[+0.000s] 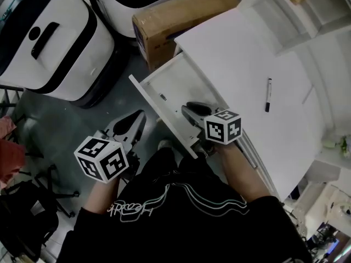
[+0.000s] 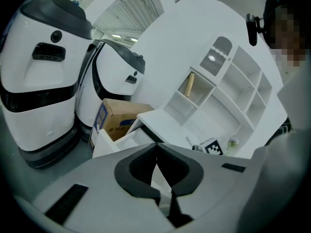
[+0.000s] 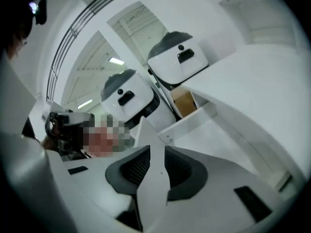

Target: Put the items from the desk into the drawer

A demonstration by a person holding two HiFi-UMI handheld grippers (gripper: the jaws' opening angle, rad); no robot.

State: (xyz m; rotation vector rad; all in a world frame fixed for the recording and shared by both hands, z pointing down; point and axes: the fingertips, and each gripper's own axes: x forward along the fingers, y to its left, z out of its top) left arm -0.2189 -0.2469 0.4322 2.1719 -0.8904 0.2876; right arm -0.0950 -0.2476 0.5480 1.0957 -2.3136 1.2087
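Where the scene began at the far left, two white machines [image 1: 49, 43] with black trim stood on the grey floor [image 1: 71, 119]. Next to them the left gripper [image 1: 137, 119] was held low over that floor, outside the drawer [image 1: 181, 81] and apart from it. In its own view the jaw tips met, with nothing caught between the pads.

Behind the drawer sat a cardboard box [image 1: 175, 18], just beside the desk's end. The drawer was pulled well out from under the white desk [image 1: 236, 53], its pale inside open to the head view.

The right gripper [image 1: 187, 108] reached in over the drawer. Its own view showed the jaws brought in on the drawer front [image 3: 148, 178], one pad on each side. The white panel's upper edge filled the narrow gap between them, and it looked like a grip, not a hover.

Further right, on the desk top, lay a black marker [image 1: 268, 95], well apart from both grippers and from the drawer, not yet put away.

At the far right stood a white shelf unit [image 1: 285, 10] on the back of the desk. Along the bottom of the head view was the person's dark shirt [image 1: 181, 212].
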